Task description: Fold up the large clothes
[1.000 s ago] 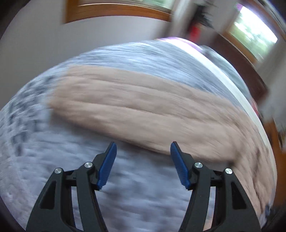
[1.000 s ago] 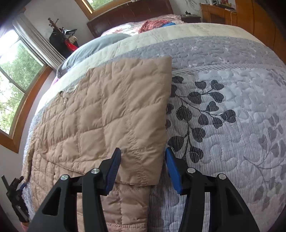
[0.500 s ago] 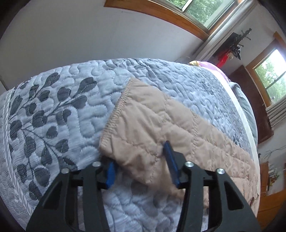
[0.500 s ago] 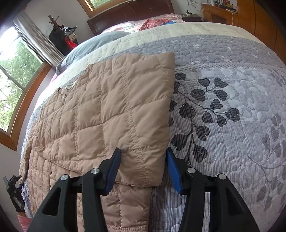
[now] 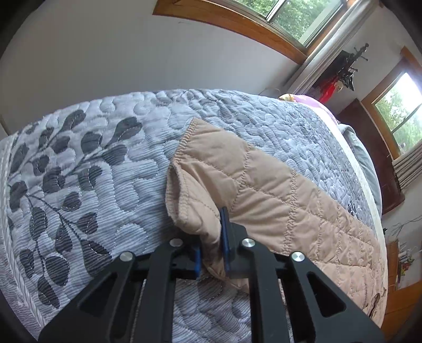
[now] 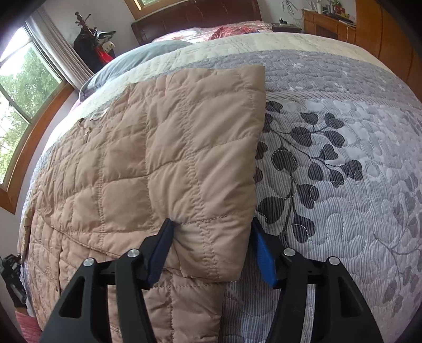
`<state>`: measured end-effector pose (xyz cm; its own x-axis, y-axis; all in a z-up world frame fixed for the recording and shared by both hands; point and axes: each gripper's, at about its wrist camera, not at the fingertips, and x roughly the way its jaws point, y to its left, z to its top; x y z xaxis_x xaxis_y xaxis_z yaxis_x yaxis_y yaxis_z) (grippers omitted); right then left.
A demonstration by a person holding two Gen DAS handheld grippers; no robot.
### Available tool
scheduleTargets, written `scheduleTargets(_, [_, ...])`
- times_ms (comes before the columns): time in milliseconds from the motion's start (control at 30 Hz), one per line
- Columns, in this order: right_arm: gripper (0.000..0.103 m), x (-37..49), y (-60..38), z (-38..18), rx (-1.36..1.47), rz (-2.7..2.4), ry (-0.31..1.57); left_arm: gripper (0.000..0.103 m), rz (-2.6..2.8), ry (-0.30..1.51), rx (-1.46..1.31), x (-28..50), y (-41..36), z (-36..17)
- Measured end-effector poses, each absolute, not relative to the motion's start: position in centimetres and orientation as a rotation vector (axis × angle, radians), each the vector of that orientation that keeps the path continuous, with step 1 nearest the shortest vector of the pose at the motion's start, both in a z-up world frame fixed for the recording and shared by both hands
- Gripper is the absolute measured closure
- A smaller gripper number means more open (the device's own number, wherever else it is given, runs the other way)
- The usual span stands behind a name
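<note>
A tan quilted jacket (image 5: 263, 190) lies spread on the grey leaf-patterned bedspread (image 5: 92, 171). My left gripper (image 5: 212, 229) is shut on the stitched cuff (image 5: 184, 184) of one sleeve, and the fabric bunches up between its blue pads. In the right wrist view the other sleeve (image 6: 205, 145) is folded back over the jacket body (image 6: 92, 211). My right gripper (image 6: 212, 223) straddles that sleeve's near end with its jaws opening. The left pad (image 6: 161, 253) rests against the fabric, while the right pad (image 6: 265, 258) stands just off the sleeve's edge.
The bedspread (image 6: 329, 171) runs out to the right of the jacket. A grey pillow (image 6: 147, 52) and a dark headboard (image 6: 195, 18) lie at the far end. Wood-framed windows (image 5: 277, 15) line the wall, and wooden furniture (image 6: 332, 26) stands beyond the bed.
My left gripper swept over to the sleeve cuff, came down around it and shut on it. The right gripper's jaws spread a little wider around the folded sleeve's end.
</note>
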<state>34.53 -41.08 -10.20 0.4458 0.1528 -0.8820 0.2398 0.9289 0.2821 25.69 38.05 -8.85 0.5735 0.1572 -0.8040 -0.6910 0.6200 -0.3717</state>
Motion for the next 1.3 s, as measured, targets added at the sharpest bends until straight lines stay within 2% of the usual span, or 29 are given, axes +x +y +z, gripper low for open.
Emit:
scheduleTargets(267, [0.043, 33.4, -40.9, -6.7, 0.357, -0.055, 1.049, 0.100, 0.459, 0.687, -0.613, 26.0, 32.6, -2.5])
scheduleTargets(500, [0.043, 32.3, -38.5, -5.9, 0.337, 0.048, 1.052, 0.100, 0.152, 0.668, -0.362, 28.8, 18.7, 2.5])
scheduleTargets(767, [0.043, 32.4, -38.5, -6.6, 0.337, 0.041, 1.063, 0.100, -0.123, 0.798, -0.217, 33.1, 3.2, -0.3])
scheduleTargets(1133, [0.043, 32.7, -38.1, -7.1, 0.316, 0.029, 1.072, 0.099, -0.240, 0.885, -0.110, 35.2, -7.0, -4.9])
scheduleTargets(1233, [0.043, 32.8, -38.1, -7.3, 0.317, 0.029, 1.076, 0.094, -0.253, 0.940, -0.108, 36.1, -8.6, -6.2])
scheduleTargets(1267, [0.043, 32.8, -38.1, -7.4, 0.319, 0.030, 1.076, 0.091, -0.252, 0.945, -0.112, 36.1, -8.7, -6.2])
scheduleTargets(1300, [0.043, 32.9, -38.2, -7.4, 0.319, 0.031, 1.076, 0.083, -0.259, 0.947, -0.115, 36.0, -8.9, -6.2])
